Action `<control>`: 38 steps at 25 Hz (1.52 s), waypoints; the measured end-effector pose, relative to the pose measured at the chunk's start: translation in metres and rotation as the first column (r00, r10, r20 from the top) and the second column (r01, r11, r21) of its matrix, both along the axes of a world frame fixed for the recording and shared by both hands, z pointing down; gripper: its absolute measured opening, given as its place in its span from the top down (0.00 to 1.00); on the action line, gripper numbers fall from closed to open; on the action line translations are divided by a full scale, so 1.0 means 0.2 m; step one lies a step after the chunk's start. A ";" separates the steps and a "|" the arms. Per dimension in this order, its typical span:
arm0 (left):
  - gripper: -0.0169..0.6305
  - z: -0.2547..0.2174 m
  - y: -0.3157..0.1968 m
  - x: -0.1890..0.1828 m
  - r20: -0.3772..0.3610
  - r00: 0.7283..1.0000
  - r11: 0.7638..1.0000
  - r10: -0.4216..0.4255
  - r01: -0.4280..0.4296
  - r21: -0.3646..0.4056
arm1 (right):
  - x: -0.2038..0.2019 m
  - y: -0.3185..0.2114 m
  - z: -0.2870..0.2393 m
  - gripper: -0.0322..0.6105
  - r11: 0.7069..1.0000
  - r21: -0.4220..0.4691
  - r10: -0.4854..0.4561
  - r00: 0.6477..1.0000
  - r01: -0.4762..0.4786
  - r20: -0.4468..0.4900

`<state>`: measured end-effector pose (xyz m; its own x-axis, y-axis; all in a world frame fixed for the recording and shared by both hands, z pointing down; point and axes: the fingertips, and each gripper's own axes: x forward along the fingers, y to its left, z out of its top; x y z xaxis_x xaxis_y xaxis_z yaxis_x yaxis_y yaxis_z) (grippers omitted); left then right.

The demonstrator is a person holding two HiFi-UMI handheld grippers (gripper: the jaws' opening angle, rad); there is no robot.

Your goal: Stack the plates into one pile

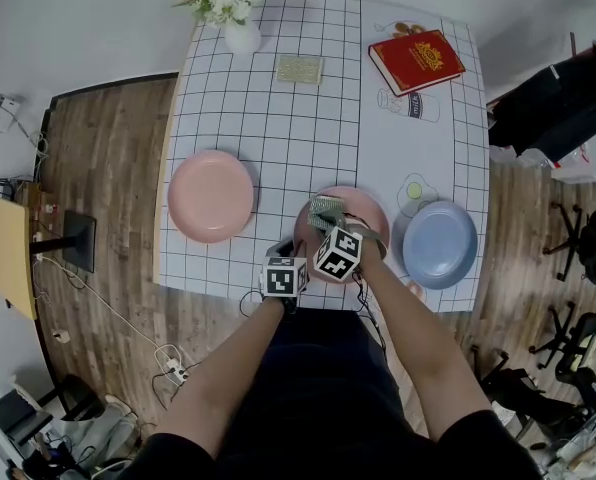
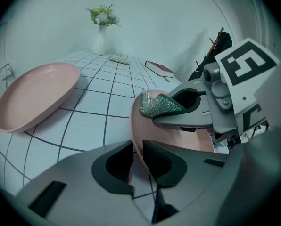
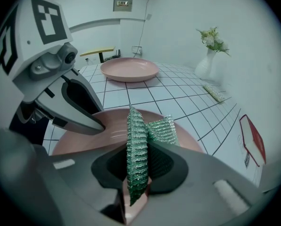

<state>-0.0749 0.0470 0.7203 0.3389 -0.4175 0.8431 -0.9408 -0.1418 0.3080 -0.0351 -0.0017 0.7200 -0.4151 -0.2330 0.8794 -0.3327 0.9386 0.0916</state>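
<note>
Three plates lie apart on the gridded table [image 1: 308, 118]: a pink plate [image 1: 210, 196] at the left, a second pink plate [image 1: 366, 206] at the front middle, and a blue plate [image 1: 440, 243] at the right. My left gripper [image 1: 298, 256] is shut on the near rim of the middle pink plate [image 2: 139, 121], which runs between its jaws [image 2: 138, 149]. My right gripper [image 3: 140, 168] is shut on a green glittery scouring cloth [image 3: 136, 145] and holds it over that plate [image 3: 107, 131]. The cloth [image 1: 325, 209] hides part of the plate.
A red book [image 1: 415, 61], a small tray [image 1: 300, 69] and a white vase of flowers [image 1: 240, 30] stand at the table's far side. The other pink plate [image 3: 129, 69] lies beyond the left gripper [image 3: 79, 112]. Office chairs [image 1: 583, 243] stand right of the table.
</note>
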 end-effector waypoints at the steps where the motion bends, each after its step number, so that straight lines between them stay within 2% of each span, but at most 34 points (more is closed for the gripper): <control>1: 0.88 0.00 0.00 0.00 -0.002 1.000 1.000 -0.003 0.003 0.000 | 0.00 0.00 0.00 0.83 1.000 -0.003 0.009 1.000 -0.009 0.002; 13: 0.89 0.00 0.00 0.00 -0.010 1.000 1.000 -0.018 0.018 -0.003 | 0.09 -0.05 0.00 0.83 0.996 0.002 0.092 0.996 -0.092 -0.013; 31: 0.89 0.00 0.00 -0.01 -0.005 1.000 1.000 -0.014 0.014 -0.005 | 0.34 -0.09 0.02 0.83 0.979 0.043 0.202 0.973 -0.199 -0.111; 38: 0.89 0.00 0.00 0.00 -0.003 1.000 1.000 -0.012 0.012 -0.005 | 0.43 -0.07 0.02 0.83 0.972 0.042 0.234 0.965 -0.231 -0.120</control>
<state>-0.0759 0.0472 0.7199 0.3362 -0.4173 0.8443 -0.9416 -0.1287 0.3113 0.0500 -0.0152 0.7234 -0.2352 -0.3349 0.9124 -0.5259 0.8333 0.1703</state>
